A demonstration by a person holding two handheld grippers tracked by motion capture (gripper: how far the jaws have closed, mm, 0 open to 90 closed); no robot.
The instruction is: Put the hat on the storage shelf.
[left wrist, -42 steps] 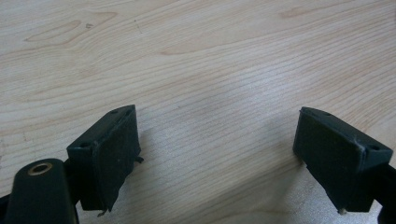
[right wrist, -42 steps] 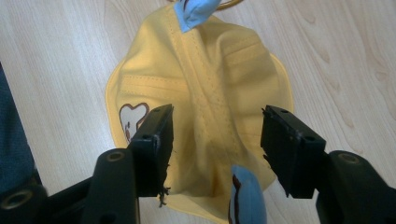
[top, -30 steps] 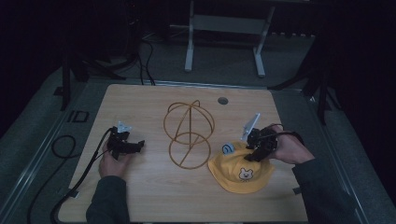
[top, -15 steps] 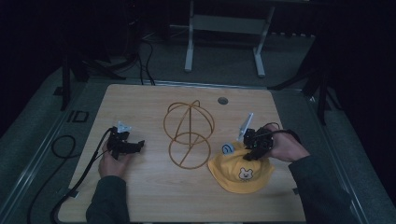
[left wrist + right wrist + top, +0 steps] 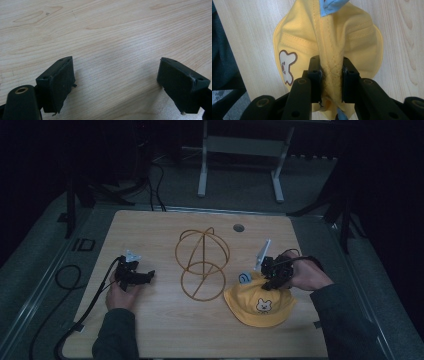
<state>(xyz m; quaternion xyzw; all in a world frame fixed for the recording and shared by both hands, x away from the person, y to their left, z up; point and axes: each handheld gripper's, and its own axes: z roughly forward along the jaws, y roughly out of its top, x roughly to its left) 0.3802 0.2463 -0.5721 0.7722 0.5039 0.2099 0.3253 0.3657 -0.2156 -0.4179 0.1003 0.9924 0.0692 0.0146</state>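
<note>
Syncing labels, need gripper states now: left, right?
Left gripper: open, empty, over bare table.
Right gripper: jaws just closed, pinching the yellow hat.

The yellow hat (image 5: 329, 47) pinched fold hides its crown; the picture's top edge crops its blue tag (image 5: 332, 6).

Orange wire globe frame (image 5: 202, 264) at mid-table, wooden table (image 5: 150, 227), metal stand (image 5: 240, 150) on the floor beyond

We saw the yellow bear-patch hat (image 5: 260, 304) lying at lower right of the high view, its crown bunched into a fold.
</note>
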